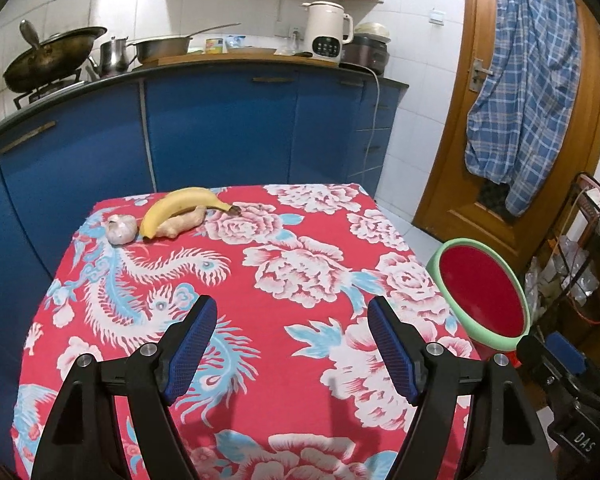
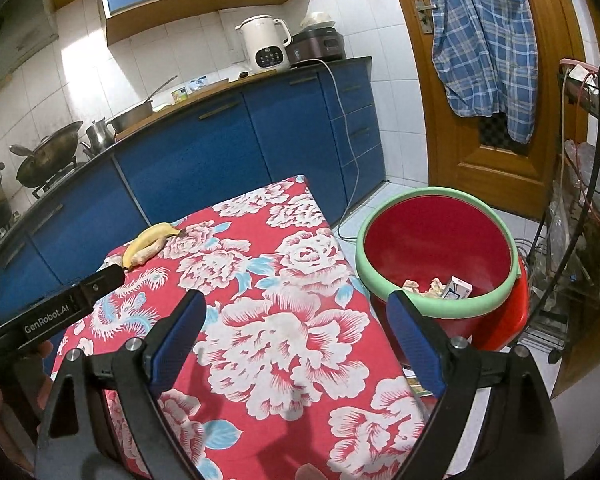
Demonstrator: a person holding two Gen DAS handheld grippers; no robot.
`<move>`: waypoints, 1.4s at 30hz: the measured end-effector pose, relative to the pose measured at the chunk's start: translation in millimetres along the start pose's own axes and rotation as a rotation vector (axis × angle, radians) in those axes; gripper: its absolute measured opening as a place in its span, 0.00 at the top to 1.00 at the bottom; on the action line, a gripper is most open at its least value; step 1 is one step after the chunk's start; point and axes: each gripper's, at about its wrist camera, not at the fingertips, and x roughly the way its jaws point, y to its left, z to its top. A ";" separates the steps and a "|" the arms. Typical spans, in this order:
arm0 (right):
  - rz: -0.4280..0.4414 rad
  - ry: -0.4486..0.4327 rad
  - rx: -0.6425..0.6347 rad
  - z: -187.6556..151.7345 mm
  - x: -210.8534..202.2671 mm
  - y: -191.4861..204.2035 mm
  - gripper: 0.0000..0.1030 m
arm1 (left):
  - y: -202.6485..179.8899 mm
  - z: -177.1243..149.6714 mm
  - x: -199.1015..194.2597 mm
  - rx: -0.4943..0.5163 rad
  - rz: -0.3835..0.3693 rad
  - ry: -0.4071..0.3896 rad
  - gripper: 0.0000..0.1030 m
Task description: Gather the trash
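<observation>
My left tool [image 1: 290, 306] and right tool [image 2: 296, 302] hang wide open and empty over the floral table [image 1: 300, 280]. Beside the table stands the red bin [image 2: 436, 240], holding a small carton [image 2: 458, 289] and crumpled scraps [image 2: 424, 286].

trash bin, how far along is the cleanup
Done: the red bin already holds crumpled scraps and a small box. In hand: nothing; left tongs and right tongs are open and empty. Left: only banana, ginger and garlic, probably not trash.
</observation>
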 end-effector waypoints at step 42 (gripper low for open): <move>-0.003 0.010 0.000 -2.0 5.0 2.2 0.12 | 3.8 -2.0 6.0 -0.011 -0.001 0.011 0.24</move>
